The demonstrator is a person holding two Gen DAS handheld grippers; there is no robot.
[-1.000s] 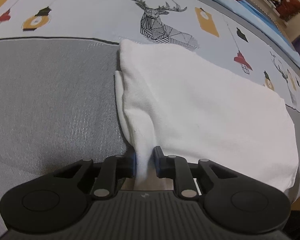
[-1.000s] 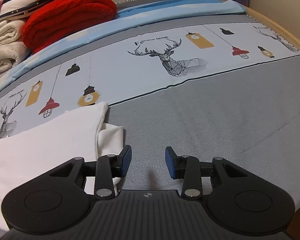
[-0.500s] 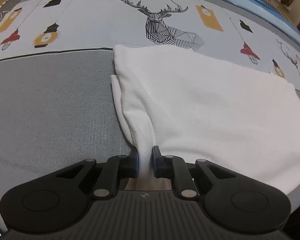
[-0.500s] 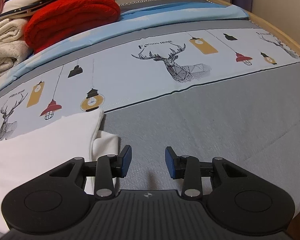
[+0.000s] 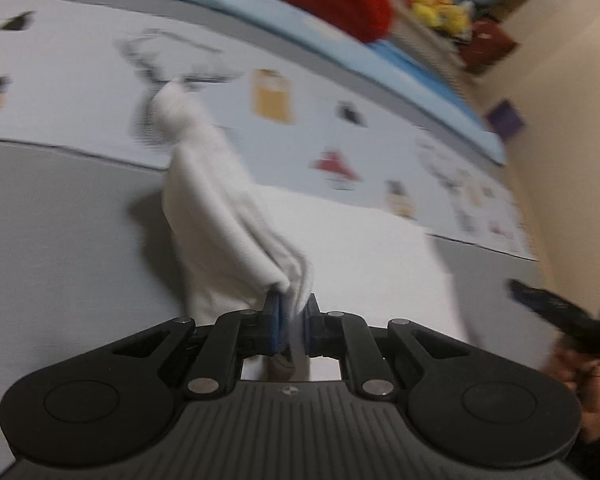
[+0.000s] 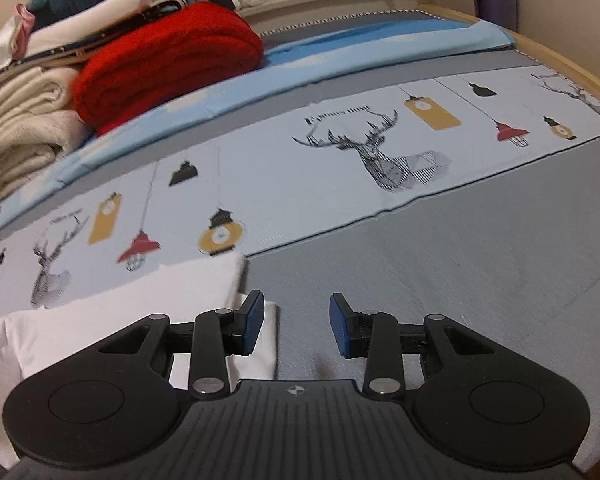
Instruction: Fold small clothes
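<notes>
A white garment (image 5: 220,216) lies on the bed. My left gripper (image 5: 291,322) is shut on its edge and holds that part lifted, so the cloth hangs in a bunched fold above the rest of the garment (image 5: 364,248). The left wrist view is blurred by motion. In the right wrist view the garment (image 6: 140,304) lies flat at the lower left. My right gripper (image 6: 296,324) is open and empty over the grey sheet, its left finger just beside the garment's right edge. The right gripper also shows at the right edge of the left wrist view (image 5: 560,312), held by a hand.
The bed has a grey sheet (image 6: 460,264) and a pale printed band with deer and lanterns (image 6: 340,160). A red folded blanket (image 6: 168,60) and a stack of folded clothes (image 6: 28,120) lie at the back left. A wooden bed edge (image 6: 560,60) runs along the right.
My left gripper has lifted the garment's edge up and swung it toward the right, so the cloth now hangs bunched. The right gripper stays open and has barely moved.
</notes>
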